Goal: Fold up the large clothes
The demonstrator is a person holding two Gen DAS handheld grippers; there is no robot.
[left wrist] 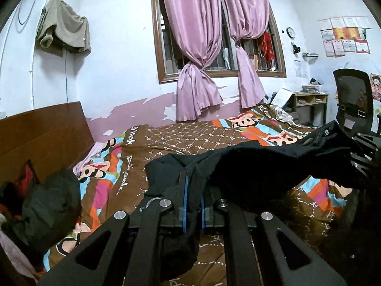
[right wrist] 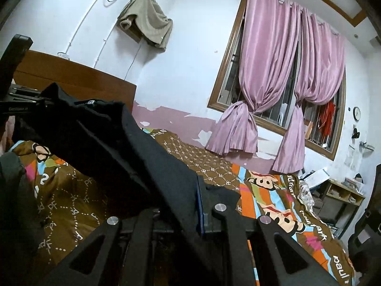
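Lift-and-spread step: the left hand-held gripper [left wrist: 193, 190] and the right hand-held gripper [right wrist: 188, 205] are each clamped on an edge of the black garment [left wrist: 262, 166], stretched between the 2, above the bed [left wrist: 190, 133]. Next, I judge, lower it flat onto the bed.

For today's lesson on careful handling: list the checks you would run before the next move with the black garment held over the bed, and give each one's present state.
1. Left gripper clamped on the black garment: ok.
2. Right gripper clamped on it: ok.
3. Garment stretched between both grippers, lifted above the bedspread: ok.
4. Bedspread ahead free for laying down: ok.
5. Dark clothes pile apart from the garment: ok.
6. Hanging lower part free of twists: cannot tell.
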